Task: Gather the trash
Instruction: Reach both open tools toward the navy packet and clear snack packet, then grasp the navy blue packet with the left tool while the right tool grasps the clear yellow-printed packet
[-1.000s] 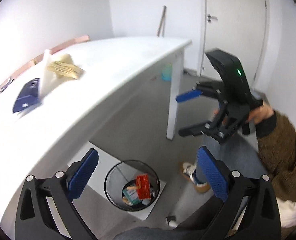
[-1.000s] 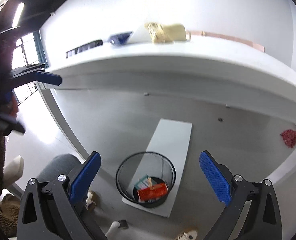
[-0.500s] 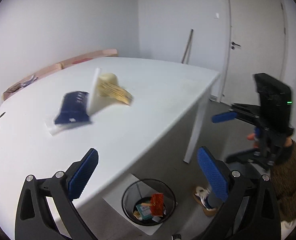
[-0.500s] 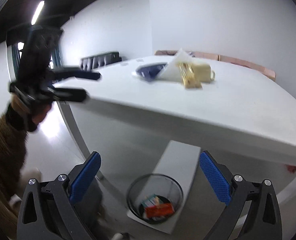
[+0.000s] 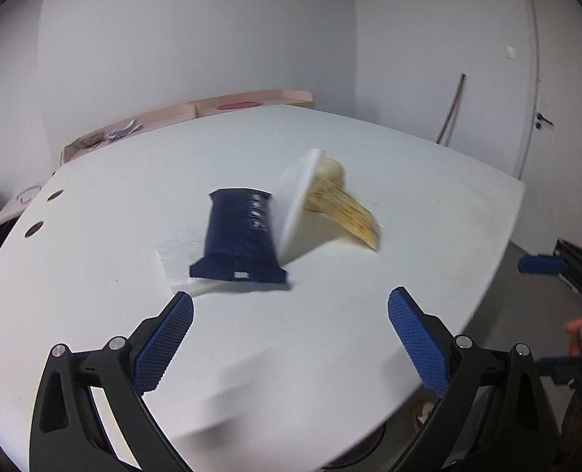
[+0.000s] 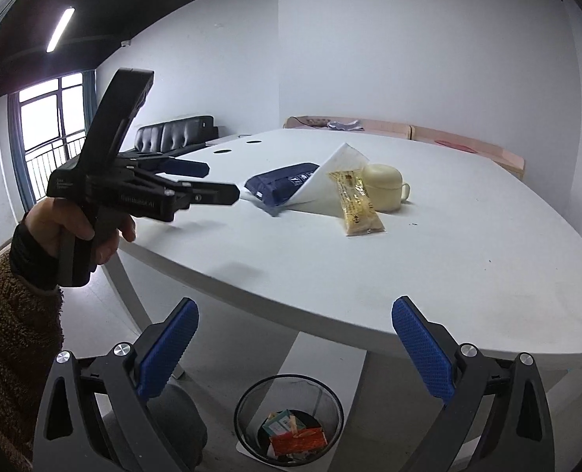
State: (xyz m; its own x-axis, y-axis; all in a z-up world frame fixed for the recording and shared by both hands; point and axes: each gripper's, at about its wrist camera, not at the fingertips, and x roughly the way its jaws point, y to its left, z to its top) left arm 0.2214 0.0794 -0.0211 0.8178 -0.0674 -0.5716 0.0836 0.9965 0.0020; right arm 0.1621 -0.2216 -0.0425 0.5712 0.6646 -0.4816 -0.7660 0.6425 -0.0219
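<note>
On the white table (image 5: 428, 212) (image 6: 428, 244) lie a dark blue wrapper (image 5: 240, 238) (image 6: 281, 185), a white paper sheet (image 5: 295, 200) (image 6: 330, 181) and a yellow snack packet (image 5: 348, 212) (image 6: 356, 206) beside a cream cup (image 6: 383, 187). My left gripper (image 5: 291, 338) (image 6: 220, 183) is open over the near table edge, a short way from the blue wrapper, and holds nothing. My right gripper (image 6: 295, 348) is open and empty, below the table edge and above a black mesh bin (image 6: 291, 421) holding several discarded packets.
A black sofa (image 6: 173, 133) and a window (image 6: 51, 133) are at the far left. Pink boards (image 5: 228, 108) (image 6: 448, 141) lean along the back wall. A door (image 5: 562, 110) is at the right. A white board (image 6: 330, 358) lies on the floor under the bin.
Both grippers rose from near the bin to table height. The left one swung over the table toward the blue wrapper. Both stayed open.
</note>
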